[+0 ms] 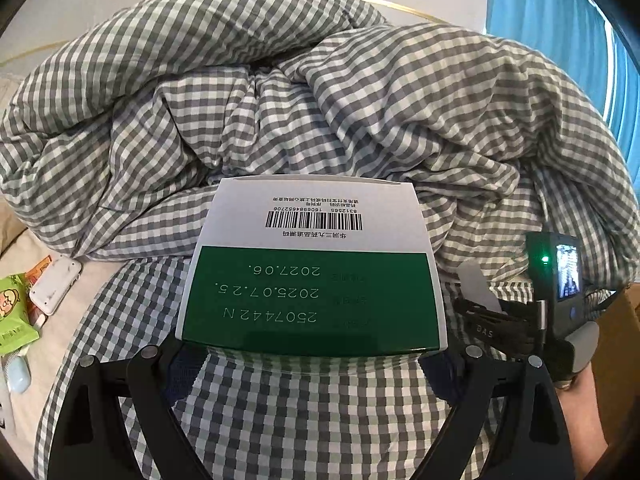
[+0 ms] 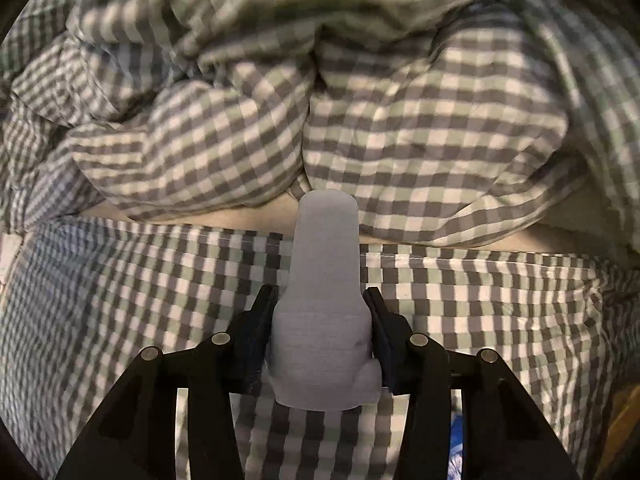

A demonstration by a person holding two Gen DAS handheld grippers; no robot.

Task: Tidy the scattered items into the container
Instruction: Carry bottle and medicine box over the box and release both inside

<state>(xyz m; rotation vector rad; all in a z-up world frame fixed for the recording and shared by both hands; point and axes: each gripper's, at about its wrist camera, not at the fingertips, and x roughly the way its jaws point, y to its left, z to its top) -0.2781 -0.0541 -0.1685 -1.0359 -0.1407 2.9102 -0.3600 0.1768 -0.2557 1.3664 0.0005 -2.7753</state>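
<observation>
My left gripper (image 1: 312, 354) is shut on a green and white medicine box (image 1: 312, 268) with a barcode and printed dates, held above the checked bedding. My right gripper (image 2: 322, 320) is shut on a pale grey plastic piece (image 2: 324, 320) shaped like a bottle, upright between the jaws. The right gripper with its camera body also shows in the left wrist view (image 1: 560, 280), at the right. At the left edge lie a green snack packet (image 1: 14, 312), a white and orange case (image 1: 54, 284) and a pale blue item (image 1: 18, 374). A cardboard box (image 1: 616, 344) shows at the right edge.
A crumpled grey-and-white checked duvet (image 1: 320, 92) fills the far side of the bed in both views (image 2: 320, 120). A beige sheet (image 1: 24, 240) lies at the left. A blue curtain (image 1: 560, 12) hangs at the upper right.
</observation>
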